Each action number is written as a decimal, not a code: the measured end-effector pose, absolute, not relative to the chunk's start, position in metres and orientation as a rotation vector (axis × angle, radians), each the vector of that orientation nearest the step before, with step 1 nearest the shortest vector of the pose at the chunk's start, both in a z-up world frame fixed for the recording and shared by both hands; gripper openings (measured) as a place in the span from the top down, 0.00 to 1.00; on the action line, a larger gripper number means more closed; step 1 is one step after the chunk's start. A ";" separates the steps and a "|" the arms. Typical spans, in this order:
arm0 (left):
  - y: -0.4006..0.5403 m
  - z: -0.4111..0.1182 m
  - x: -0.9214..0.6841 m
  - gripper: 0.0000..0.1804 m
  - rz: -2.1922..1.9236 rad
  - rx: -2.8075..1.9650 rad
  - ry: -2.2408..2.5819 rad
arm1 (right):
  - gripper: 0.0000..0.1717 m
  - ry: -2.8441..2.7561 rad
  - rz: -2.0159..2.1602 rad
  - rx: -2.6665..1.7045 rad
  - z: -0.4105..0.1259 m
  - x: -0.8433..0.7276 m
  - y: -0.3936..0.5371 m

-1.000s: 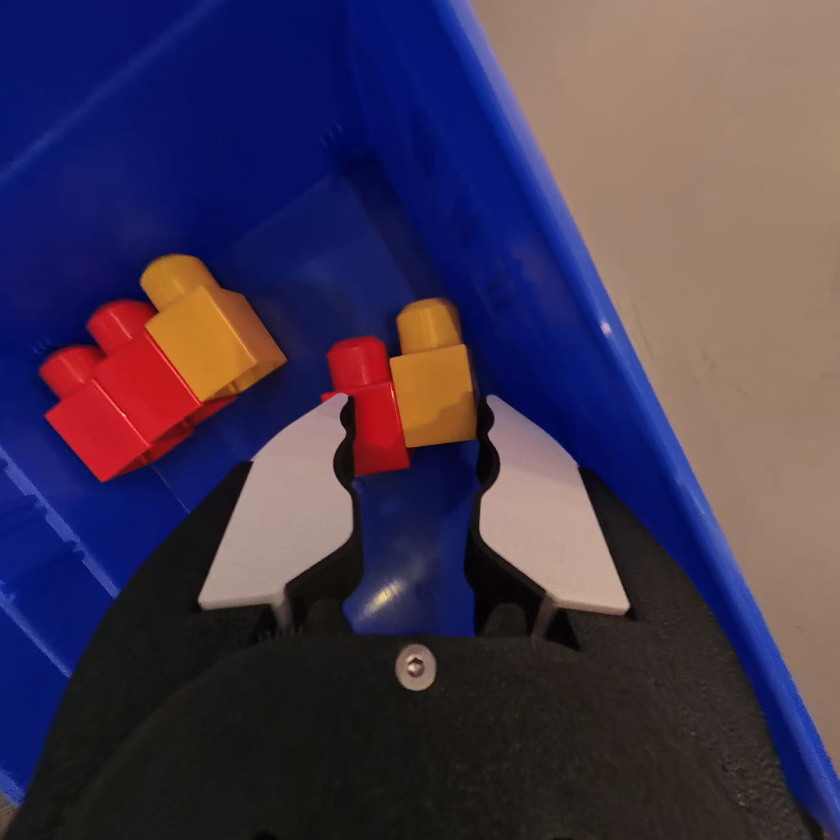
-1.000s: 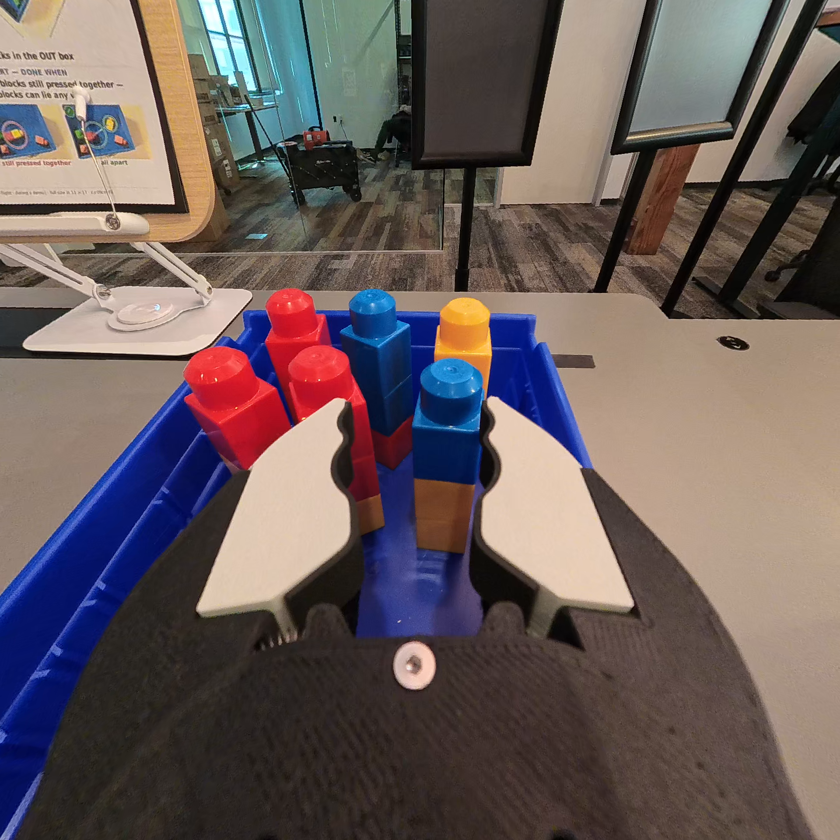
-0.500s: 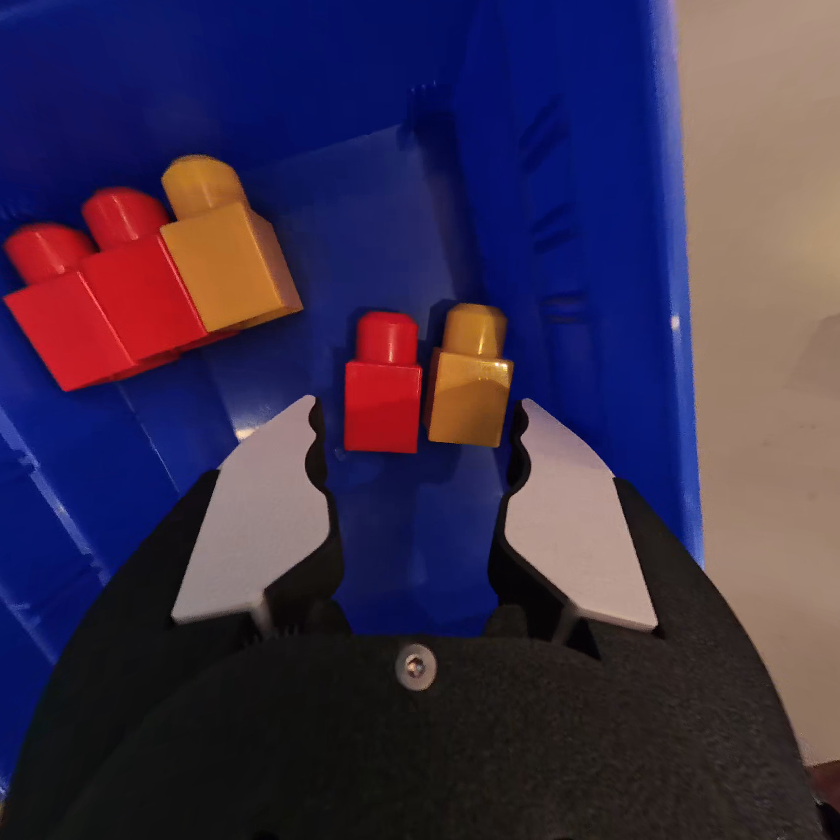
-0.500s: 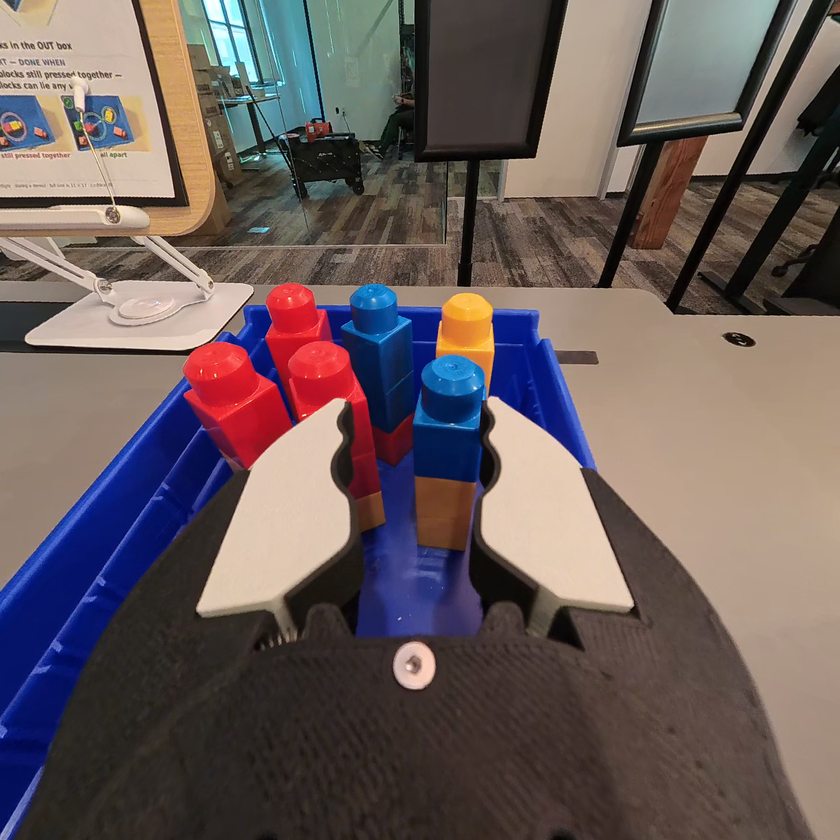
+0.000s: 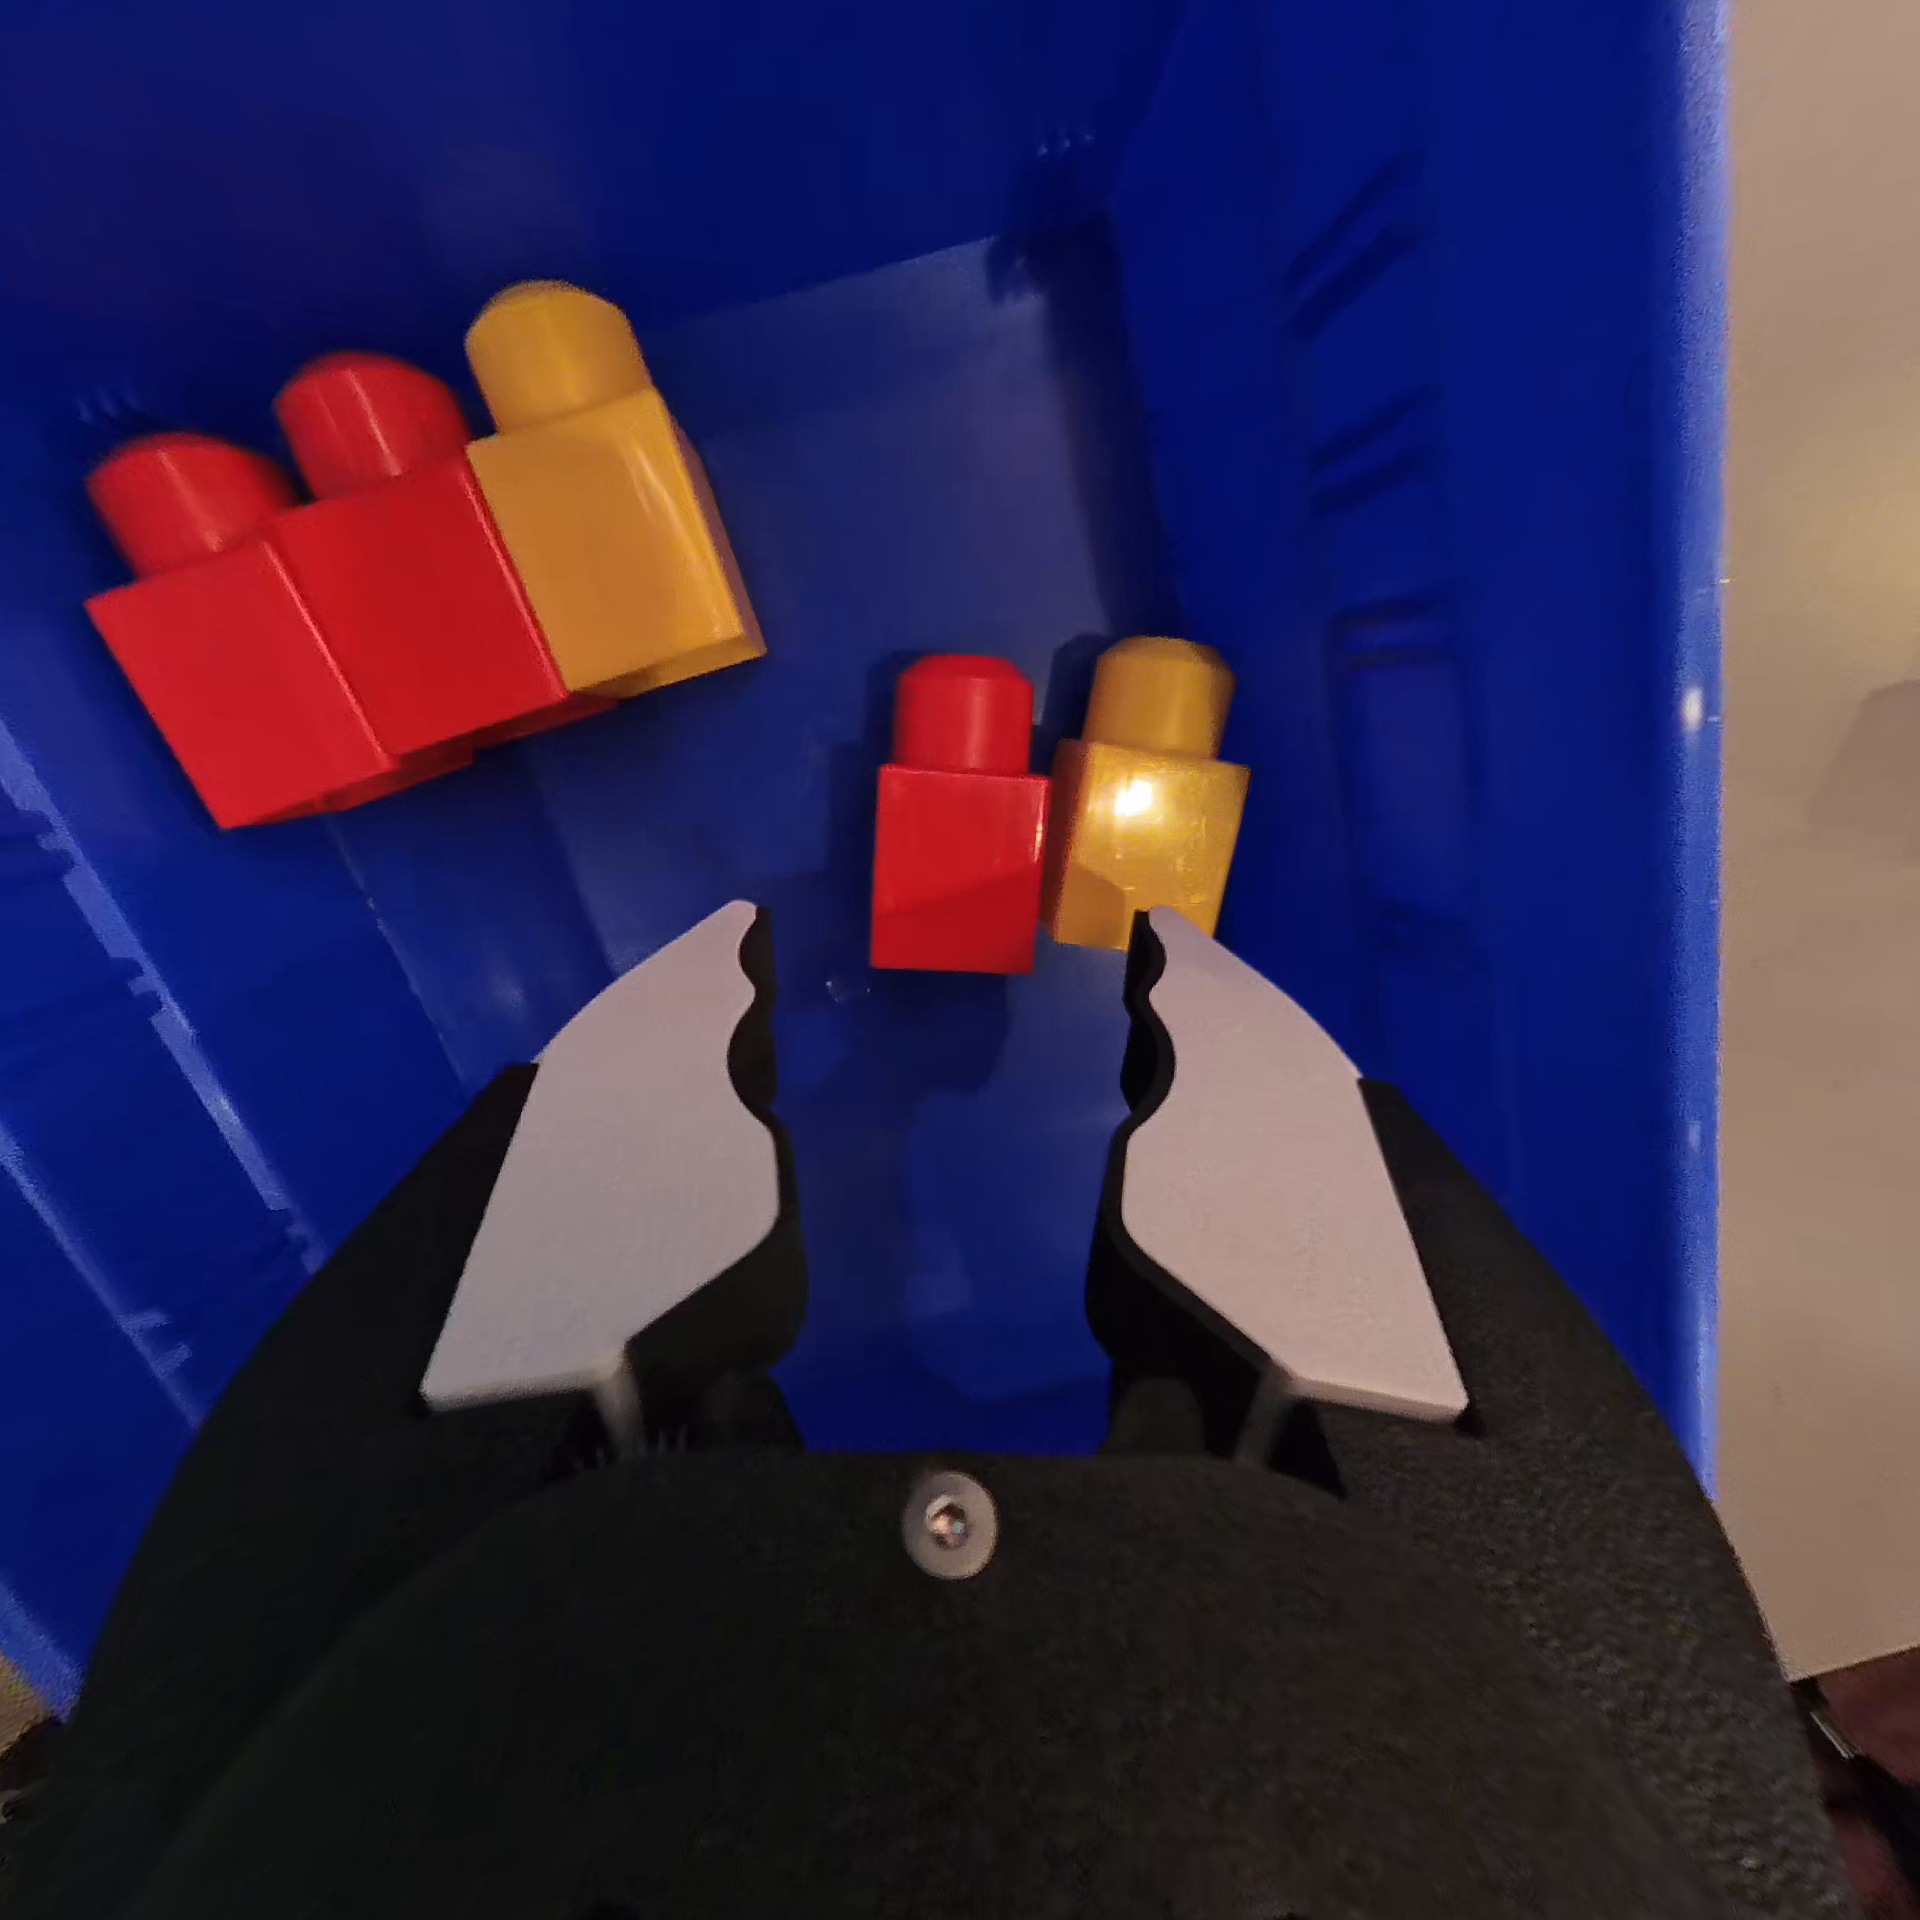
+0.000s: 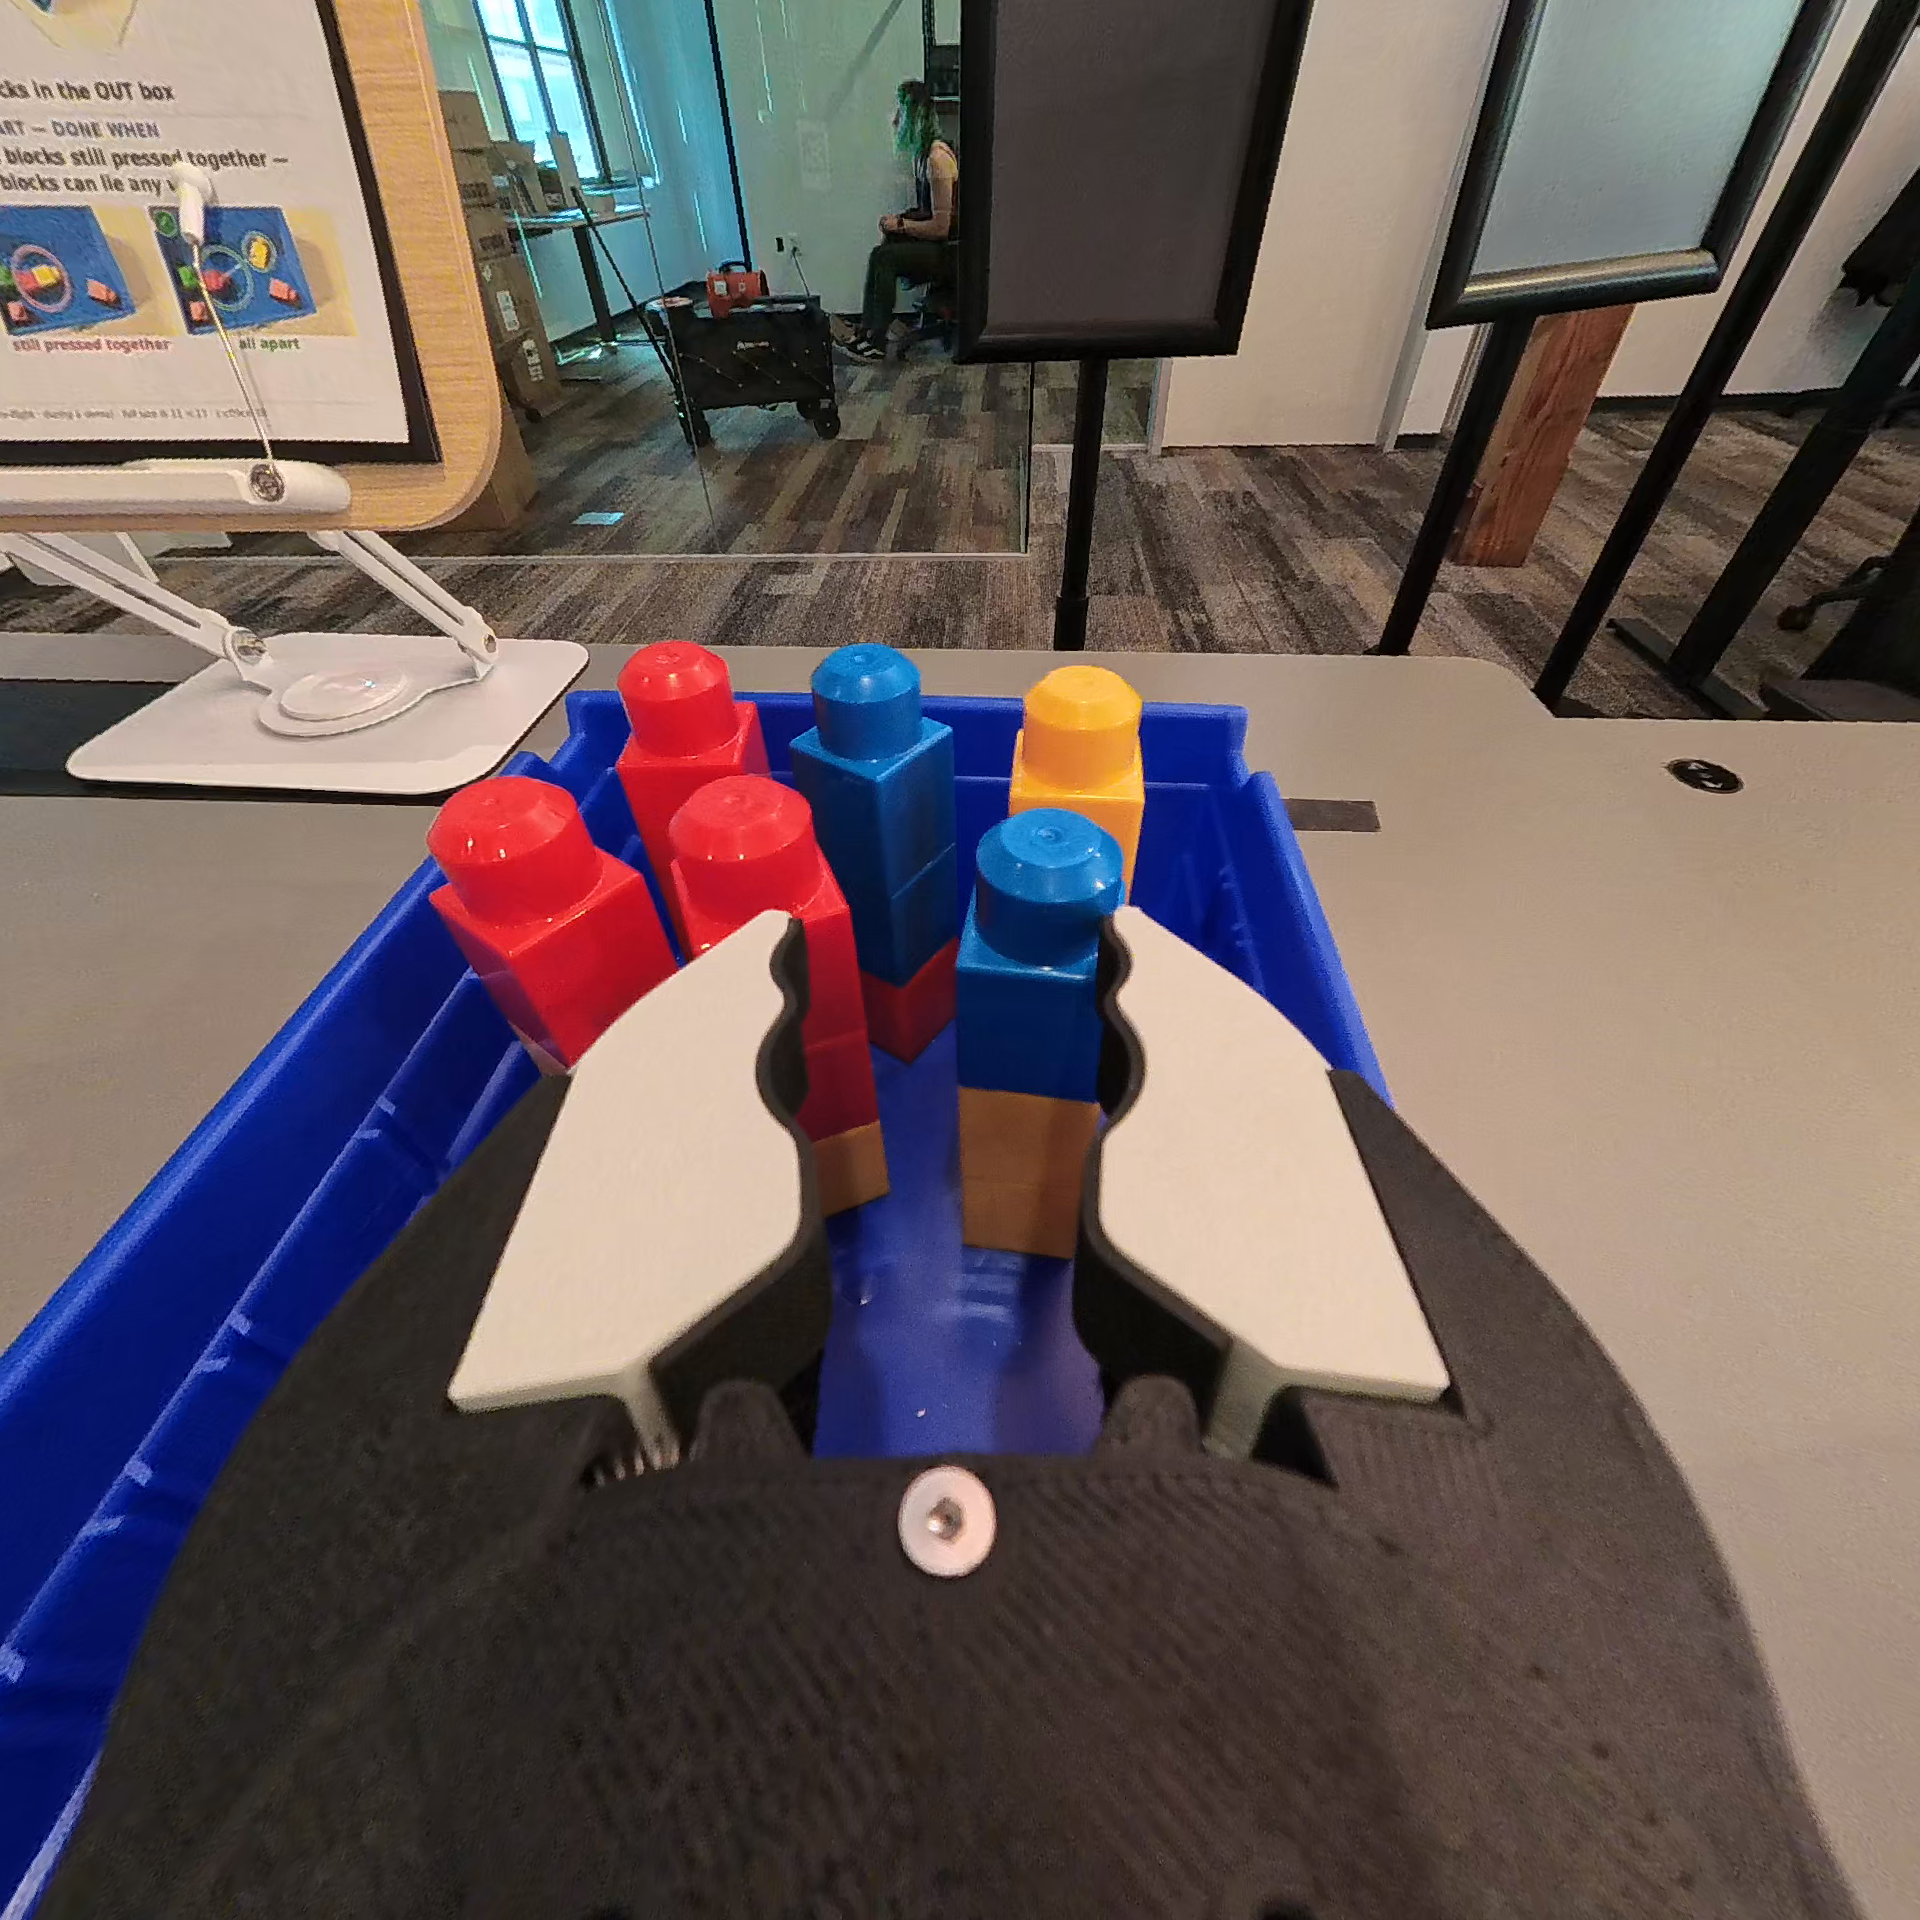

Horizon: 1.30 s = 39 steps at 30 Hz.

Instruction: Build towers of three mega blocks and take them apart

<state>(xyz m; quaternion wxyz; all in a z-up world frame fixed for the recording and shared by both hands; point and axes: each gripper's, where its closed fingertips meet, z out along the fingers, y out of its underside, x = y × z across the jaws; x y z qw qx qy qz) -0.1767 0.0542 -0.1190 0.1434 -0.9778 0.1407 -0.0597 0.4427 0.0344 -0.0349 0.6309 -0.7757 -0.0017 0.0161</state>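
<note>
While the left tongs (image 5: 945, 940) hang over a blue bin (image 5: 1455, 416) with their jaws spread wide and nothing gripped, a red block (image 5: 961, 831) and a yellow block (image 5: 1148, 821) lie side by side on the bin floor just past the tips, touching each other. The yellow one is right at the right-hand fingertip (image 5: 1169, 945), can't tell if it actually touches. Further left in that bin there's a clump of three blocks lying on their sides, two red (image 5: 312, 644) and one yellow (image 5: 603, 520), pressed up against each other. Over on the other side, the right tongs (image 6: 951, 940) are partly open above a second blue bin (image 6: 1309, 831) on the grey table (image 6: 1610, 987), gripping nothing. That bin has six towers standing upright: three red-topped (image 6: 551, 914), two blue-topped, one yellow-topped (image 6: 1081, 758). The nearest is a blue-over-yellow tower (image 6: 1034, 1029) sitting just inside the right-hand finger, with a clear gap to the left-hand finger. A white stand (image 6: 312, 707) holding a poster is on the table beyond the bin.
</note>
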 end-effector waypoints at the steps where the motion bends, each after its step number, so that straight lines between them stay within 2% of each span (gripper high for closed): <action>1: 0.054 -0.120 -0.178 0.66 -0.184 -2.825 0.401 | 0.68 -0.006 0.035 -1.776 -0.035 0.442 0.034; 5: 0.054 -0.126 -0.178 0.71 -0.236 -2.838 0.404 | 0.68 -0.010 0.034 -1.778 -0.036 0.442 0.035; 21: 0.058 -0.127 -0.177 0.81 -0.266 -2.812 0.439 | 0.68 -0.008 0.036 -1.769 -0.033 0.442 0.033; 32: 0.058 -0.141 -0.180 0.80 -0.154 -2.851 0.542 | 0.68 -0.011 0.033 -1.769 -0.032 0.442 0.033; 35: 0.054 -0.122 -0.188 0.80 -0.119 -2.836 0.488 | 0.68 -0.011 0.032 -1.769 -0.032 0.442 0.033; 39: 0.047 -0.051 -0.168 0.80 -0.202 -2.631 0.429 | 0.68 -0.010 0.031 -1.769 -0.032 0.442 0.033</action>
